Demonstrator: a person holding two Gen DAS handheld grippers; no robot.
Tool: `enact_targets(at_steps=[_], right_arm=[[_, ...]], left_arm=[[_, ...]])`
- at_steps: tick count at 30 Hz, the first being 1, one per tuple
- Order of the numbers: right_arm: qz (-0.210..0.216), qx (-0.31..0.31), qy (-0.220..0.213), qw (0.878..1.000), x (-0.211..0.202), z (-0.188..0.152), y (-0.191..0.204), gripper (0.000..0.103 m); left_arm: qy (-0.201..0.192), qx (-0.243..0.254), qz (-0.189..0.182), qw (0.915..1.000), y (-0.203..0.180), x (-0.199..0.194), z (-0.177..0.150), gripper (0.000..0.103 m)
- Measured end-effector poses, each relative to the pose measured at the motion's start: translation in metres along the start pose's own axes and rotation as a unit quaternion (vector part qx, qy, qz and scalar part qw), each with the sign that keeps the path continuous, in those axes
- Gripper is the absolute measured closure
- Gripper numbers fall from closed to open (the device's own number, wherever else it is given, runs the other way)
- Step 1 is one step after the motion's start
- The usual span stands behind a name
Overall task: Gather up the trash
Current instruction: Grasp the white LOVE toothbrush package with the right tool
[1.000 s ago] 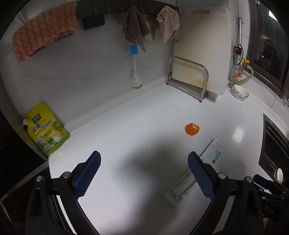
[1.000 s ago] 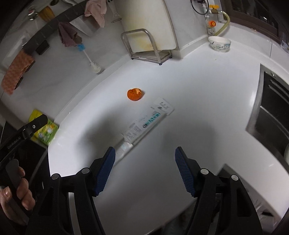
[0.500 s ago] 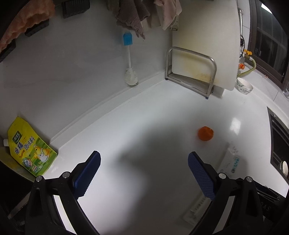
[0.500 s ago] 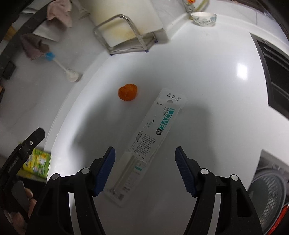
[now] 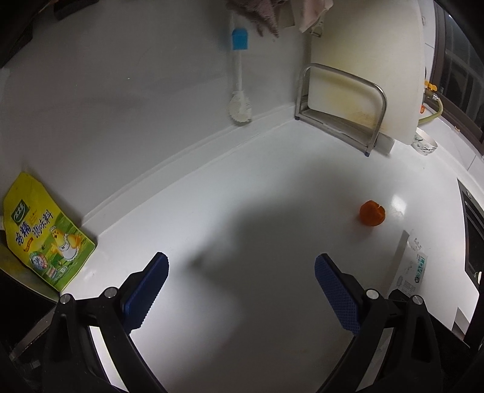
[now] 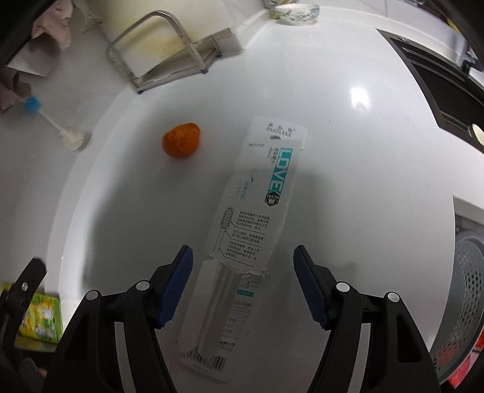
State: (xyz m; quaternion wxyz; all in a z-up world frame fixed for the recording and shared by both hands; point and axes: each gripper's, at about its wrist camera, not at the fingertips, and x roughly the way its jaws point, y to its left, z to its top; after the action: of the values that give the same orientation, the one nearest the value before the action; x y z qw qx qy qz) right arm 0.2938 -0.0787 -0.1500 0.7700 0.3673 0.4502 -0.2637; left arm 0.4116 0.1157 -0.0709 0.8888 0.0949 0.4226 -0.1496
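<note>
Right wrist view looks down on a white counter (image 6: 348,196). The right gripper (image 6: 242,284) stands open, with its two blue pads apart and nothing pressed between them. Between the fingers, lower on the counter, lies a long toothbrush pack (image 6: 242,235), flat and a little slanted. Its top end with the word "LOVE" points away from the camera, and its barcode end lies near the bottom of the picture. I cannot tell if the pads touch the pack; they seem to be above it, one on each side. To the left of the pack's top end, a little apart, sits an orange peel (image 6: 181,140), rounded like a small cup. Behind it a metal rack (image 6: 157,51) stands by the wall, and a bowl (image 6: 298,13) is at the far edge. A brush (image 6: 57,124) with a blue handle hangs on the wall at left. At the right edge a metal colander (image 6: 462,302) is partly seen.

In the left wrist view, the left gripper (image 5: 242,287) is open too, and it holds nothing. Under it is only bare counter. The peel (image 5: 372,213) lies to its right, farther away, and the pack (image 5: 413,266) is at the right edge, near the right finger. A yellow-green pouch (image 5: 42,238) leans at the left end of the counter.
</note>
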Motion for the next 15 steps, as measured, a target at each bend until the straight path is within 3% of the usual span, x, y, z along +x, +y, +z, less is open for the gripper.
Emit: enact_targets(at_steps=[10,15], right_arm=[[-0.048,-0.019,-0.013,0.999,0.007,-0.002,0.016,0.031],[-0.067,-0.067,-0.018,0.995,0.014,-0.002,0.030,0.031]], left_arm=[[0.002,-0.012,0.002,0.9999,0.012,0.004,-0.005,0.007],[0.003,-0.013,0.001,0.9999,0.011,0.005,-0.006,0.007]])
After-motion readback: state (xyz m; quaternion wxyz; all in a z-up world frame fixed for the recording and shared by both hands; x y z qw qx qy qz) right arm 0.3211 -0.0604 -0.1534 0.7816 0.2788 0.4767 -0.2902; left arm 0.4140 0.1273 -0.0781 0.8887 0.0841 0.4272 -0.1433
